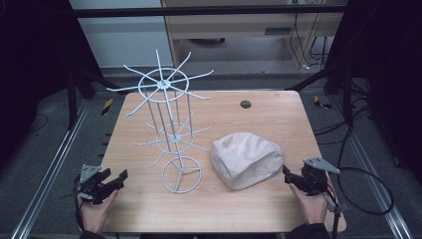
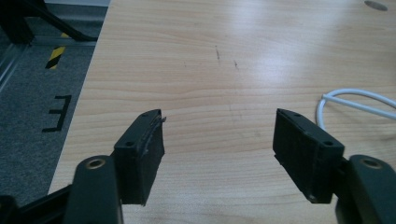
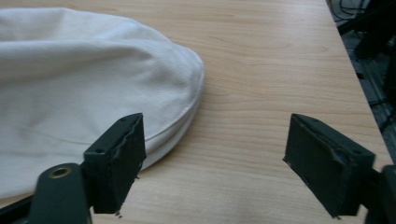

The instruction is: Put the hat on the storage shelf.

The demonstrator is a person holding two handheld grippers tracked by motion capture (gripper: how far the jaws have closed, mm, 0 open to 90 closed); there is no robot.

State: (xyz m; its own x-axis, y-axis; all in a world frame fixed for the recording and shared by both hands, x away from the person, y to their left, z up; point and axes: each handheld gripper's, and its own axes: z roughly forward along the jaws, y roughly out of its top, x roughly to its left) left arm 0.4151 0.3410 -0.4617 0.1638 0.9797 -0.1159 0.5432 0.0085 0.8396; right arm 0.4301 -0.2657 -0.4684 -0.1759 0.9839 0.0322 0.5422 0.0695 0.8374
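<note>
Both grippers are spread wide with nothing between the jaws. The pale pink soft fabric cap (image 1: 247, 160) lies just ahead and to the left of the right gripper (image 1: 291, 175). The tall white wire rack with spoked tiers (image 1: 170, 130) stands ahead and to the right of the left gripper (image 1: 118, 179), near the cap.

My worry: that rack looks tippy, so a bumped spoke could topple it, and the floppy cap could slip out of a shallow pinch.

Readable writing: none on cap or rack, only a black "E"-like floor mark (image 2: 57, 113) off the light wooden table (image 1: 259, 114).
</note>
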